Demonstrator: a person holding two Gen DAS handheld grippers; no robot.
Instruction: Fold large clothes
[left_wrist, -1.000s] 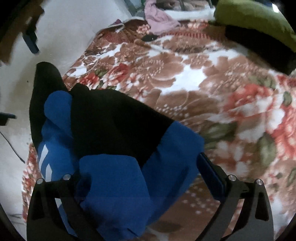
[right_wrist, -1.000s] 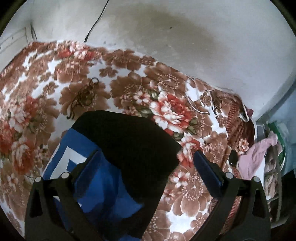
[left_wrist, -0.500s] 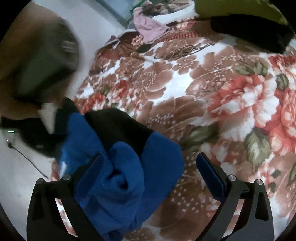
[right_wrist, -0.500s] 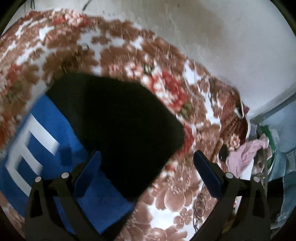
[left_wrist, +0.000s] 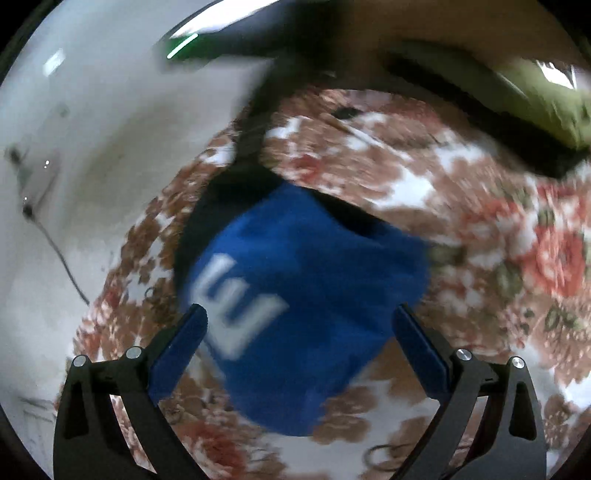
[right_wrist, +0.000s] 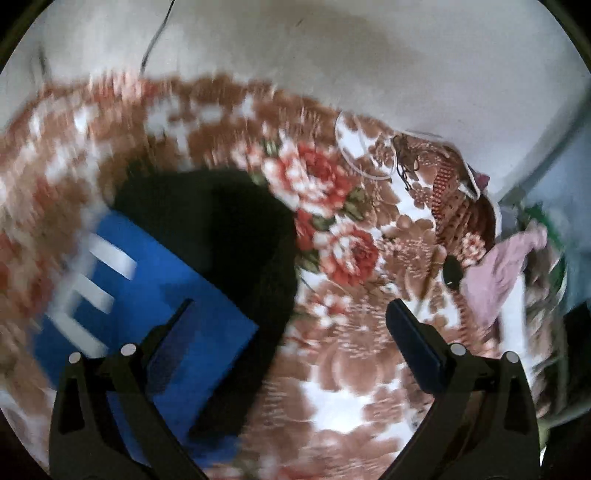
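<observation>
Both grippers hang over one folded garment with their jaws spread wide and nothing between them. Seen from its own camera, the left gripper (left_wrist: 299, 317) frames the blue face of the garment (left_wrist: 314, 306), its two blue-padded fingers (left_wrist: 177, 354) standing well apart on either side of the bundle without pinching it. The right gripper (right_wrist: 288, 317) is likewise parted; its left finger (right_wrist: 173, 343) overlaps the blue part of the garment (right_wrist: 166, 295), though whether it touches the cloth cannot be told.

There is one garment, blue and black, lying folded on one floral blanket (left_wrist: 480, 229) of brown, white and red. One white block print (left_wrist: 236, 306) shows on the blue panel in the left view; the same print (right_wrist: 88, 284) appears in the right view as three short bars off a long stroke. Both views are blurred, so finer folds are not readable.

In the right view the bundle's long axis runs diagonally, blue end toward the lower left and black end (right_wrist: 214, 221) toward the upper right. In the left view the blue face is nearest and the black part (left_wrist: 236, 192) trails away toward the top.

Past the blanket's far edge, one pink cloth (right_wrist: 502, 266) lies by a pale wall (right_wrist: 369, 55). One olive-green cushion (left_wrist: 535, 96) sits at the upper right of the left view.
</observation>
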